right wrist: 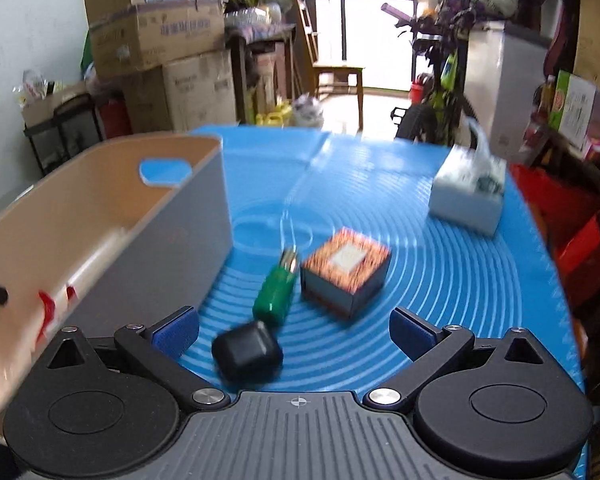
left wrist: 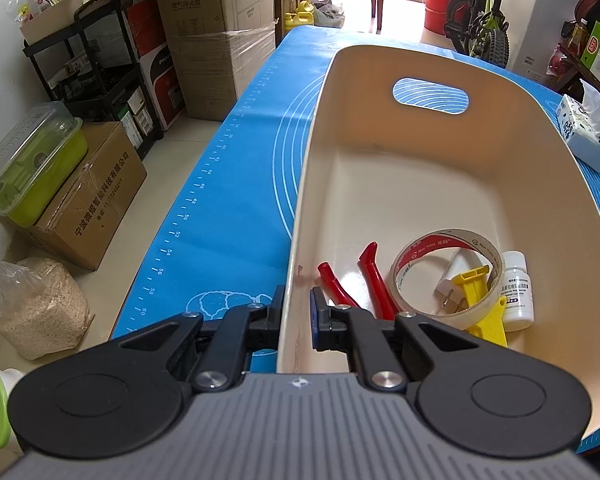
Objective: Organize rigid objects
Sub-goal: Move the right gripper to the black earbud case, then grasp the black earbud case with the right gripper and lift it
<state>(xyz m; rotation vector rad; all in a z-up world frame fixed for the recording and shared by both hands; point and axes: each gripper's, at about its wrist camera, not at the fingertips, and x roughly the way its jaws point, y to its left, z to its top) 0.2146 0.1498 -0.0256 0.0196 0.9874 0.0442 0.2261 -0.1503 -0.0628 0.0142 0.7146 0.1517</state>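
While the cream bin [left wrist: 440, 184] already holds red-handled pliers [left wrist: 376, 280], a tape roll [left wrist: 448, 276], a yellow tool piece [left wrist: 484, 304] and a white bottle [left wrist: 518, 292], the job looks roughly half done; the left tool [left wrist: 296, 312] pinches the bin's near wall. Spread wide, the right tool [right wrist: 296, 332] hovers over the blue counter [right wrist: 460, 280], where a black case [right wrist: 247, 354], a green-handled screwdriver [right wrist: 276, 296] and an orange box [right wrist: 346, 270] lie beside the bin, not yet put away.

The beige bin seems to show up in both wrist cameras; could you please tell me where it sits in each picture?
Left wrist: the beige bin fills the centre and right; the left gripper is clamped on its near-left wall.
Right wrist: the beige bin stands at the left edge, left of the open right gripper.
Shared landmark: the tissue box on the blue mat, right of the bin.
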